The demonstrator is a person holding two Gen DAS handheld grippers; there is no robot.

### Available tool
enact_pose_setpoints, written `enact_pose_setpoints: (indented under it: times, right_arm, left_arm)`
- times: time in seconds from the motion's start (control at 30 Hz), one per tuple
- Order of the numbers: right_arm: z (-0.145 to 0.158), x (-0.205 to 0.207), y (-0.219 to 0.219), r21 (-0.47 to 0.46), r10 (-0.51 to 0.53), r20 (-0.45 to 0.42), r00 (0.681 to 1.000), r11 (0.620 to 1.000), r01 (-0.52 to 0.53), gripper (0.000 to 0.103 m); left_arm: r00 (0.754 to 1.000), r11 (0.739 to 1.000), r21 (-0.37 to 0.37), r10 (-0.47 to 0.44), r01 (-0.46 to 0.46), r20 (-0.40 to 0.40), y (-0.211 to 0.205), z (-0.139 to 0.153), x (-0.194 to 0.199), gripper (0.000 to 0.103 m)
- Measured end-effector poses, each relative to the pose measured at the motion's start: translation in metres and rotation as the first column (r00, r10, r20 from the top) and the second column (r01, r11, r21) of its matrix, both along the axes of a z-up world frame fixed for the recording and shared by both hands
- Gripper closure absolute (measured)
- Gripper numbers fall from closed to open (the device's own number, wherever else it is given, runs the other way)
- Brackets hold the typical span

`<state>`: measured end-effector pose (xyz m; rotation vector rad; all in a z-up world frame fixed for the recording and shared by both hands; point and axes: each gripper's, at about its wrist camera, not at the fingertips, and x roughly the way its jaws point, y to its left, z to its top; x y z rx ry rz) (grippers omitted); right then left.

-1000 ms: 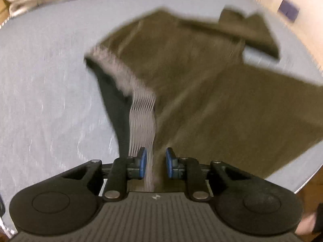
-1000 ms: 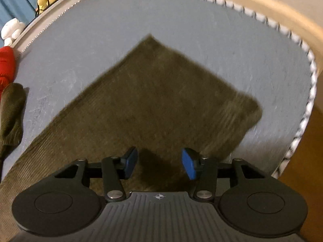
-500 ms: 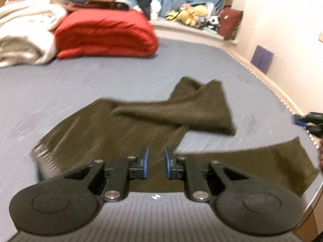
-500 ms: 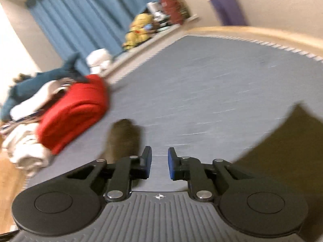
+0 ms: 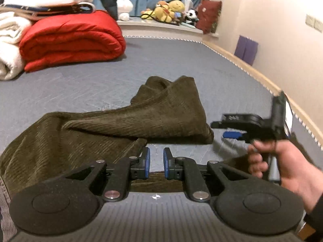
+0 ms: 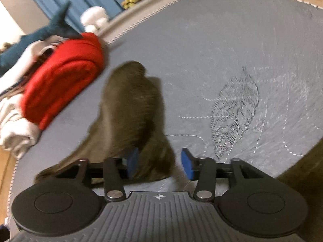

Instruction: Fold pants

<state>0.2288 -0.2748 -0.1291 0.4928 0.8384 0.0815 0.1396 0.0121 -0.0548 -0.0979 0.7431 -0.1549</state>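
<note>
Left claw (image 5: 156, 162): fingers stood a narrow gap apart with nothing between them; hung just above the near edge of the pants.
Right claw (image 6: 159, 166): spread wide, empty; its left pad (image 6: 132, 161) was at the rumpled leg end of the pants, contact not clear through the blur. Seen from the left wrist view, it came in from the right of the pants, held in the right hand (image 5: 282, 167).
Pants (image 5: 97, 129): olive corduroy, lay on the grey bed (image 5: 181, 60); one leg (image 5: 167, 109) was thrown across the body in a loose, bunched heap, not flat.
Step in hand: judged early; reaching for the crumpled leg, no neat fold made.
Next move: likely called for pinching the leg's hem and drawing it straight before folding.
Beyond the pants: a red quilt (image 5: 70, 38), then white blankets (image 5: 10, 44) and plush toys (image 5: 169, 10).
</note>
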Motion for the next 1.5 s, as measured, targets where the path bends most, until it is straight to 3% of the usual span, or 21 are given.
enact_pose_setpoints:
  times: [0.23,0.27,0.33,0.37,0.5,0.6,0.67,0.73,0.77,0.83,0.87,0.9,0.93,1.0,1.1,1.13,1.2,1.3,1.4,1.5]
  right_arm:
    - [-0.020,0.025,0.014,0.016,0.018,-0.043,0.999,1.000,-0.018,0.045]
    - [-0.020,0.025,0.018,-0.003,0.024,-0.039,0.999,1.000,-0.024,0.050]
    - [-0.019,0.026,0.024,-0.041,0.028,-0.041,0.999,0.999,-0.029,0.082]
    - [-0.018,0.027,0.026,-0.054,0.019,-0.037,0.999,0.998,-0.021,0.088]
    - [0.006,0.018,0.027,-0.060,0.006,0.044,0.999,0.998,-0.004,0.093]
    - [0.053,-0.001,0.054,-0.148,0.117,0.204,0.972,0.985,-0.087,0.094]
    - [0.088,-0.026,0.086,-0.242,0.268,0.334,0.904,0.951,-0.192,0.094]
    - [0.109,-0.060,0.123,-0.342,0.444,0.421,0.791,0.886,-0.315,0.094]
    - [0.113,-0.080,0.143,-0.392,0.549,0.434,0.715,0.829,-0.399,0.093]
    - [0.105,-0.108,0.178,-0.487,0.723,0.365,0.586,0.685,-0.542,0.093]
    - [0.093,-0.120,0.193,-0.497,0.795,0.289,0.534,0.601,-0.625,0.092]
    - [0.080,-0.128,0.204,-0.484,0.832,0.219,0.510,0.547,-0.683,0.091]
    - [0.070,-0.132,0.209,-0.475,0.844,0.175,0.507,0.524,-0.707,0.091]
    - [0.057,-0.136,0.208,-0.429,0.837,0.115,0.535,0.528,-0.733,0.090]
    - [0.067,-0.126,0.187,-0.304,0.773,0.130,0.622,0.628,-0.717,0.071]
    - [0.072,-0.119,0.178,-0.257,0.734,0.135,0.666,0.675,-0.692,0.068]
    - [0.077,-0.107,0.158,-0.172,0.648,0.112,0.753,0.759,-0.628,0.065]
    - [0.072,-0.099,0.124,-0.045,0.522,0.073,0.850,0.853,-0.520,0.062]
    - [0.059,-0.091,0.107,0.029,0.424,0.041,0.905,0.905,-0.425,0.062]
    - [0.057,-0.089,0.106,0.028,0.384,0.056,0.922,0.922,-0.386,0.062]
  left_arm:
    - [0.999,0.998,-0.042,0.049,-0.049,-0.018,0.026,-0.003,0.002,0.088]
    - [0.998,0.997,-0.047,0.057,-0.058,-0.018,0.029,-0.001,0.002,0.088]
    - [0.998,0.996,-0.055,0.068,-0.068,-0.014,0.034,0.002,0.002,0.088]
    - [0.997,0.996,-0.059,0.072,-0.072,-0.009,0.037,0.004,0.000,0.088]
    - [0.996,0.993,-0.075,0.091,-0.090,0.007,0.048,0.013,-0.006,0.088]
    - [0.992,0.989,-0.084,0.125,-0.123,0.029,0.059,0.021,-0.011,0.088]
    - [0.986,0.982,-0.105,0.165,-0.160,0.039,0.074,0.027,-0.014,0.088]
    - [0.977,0.970,-0.130,0.210,-0.203,0.041,0.090,0.032,-0.016,0.088]
    - [0.973,0.965,-0.139,0.228,-0.221,0.036,0.097,0.033,-0.017,0.089]
    - [0.965,0.953,-0.164,0.262,-0.256,0.015,0.112,0.034,-0.017,0.088]
    - [0.961,0.948,-0.171,0.275,-0.270,0.008,0.118,0.034,-0.017,0.089]
    - [0.958,0.943,-0.175,0.286,-0.282,-0.002,0.123,0.033,-0.017,0.088]
    - [0.956,0.940,-0.178,0.294,-0.291,-0.012,0.127,0.032,-0.017,0.088]
    - [0.953,0.936,-0.183,0.302,-0.302,-0.031,0.131,0.030,-0.019,0.088]
    - [0.961,0.942,-0.190,0.271,-0.277,-0.055,0.130,0.028,-0.017,0.087]
    - [0.965,0.946,-0.190,0.254,-0.261,-0.060,0.128,0.027,-0.016,0.087]
    - [0.972,0.952,-0.196,0.226,-0.234,-0.067,0.122,0.024,-0.013,0.085]
    - [0.987,0.966,-0.208,0.138,-0.153,-0.084,0.109,0.019,-0.006,0.071]
    - [0.996,0.975,-0.215,0.031,-0.049,-0.089,0.085,0.012,0.001,0.059]
    - [0.993,0.973,-0.223,-0.082,0.061,-0.084,0.059,0.006,0.008,0.050]
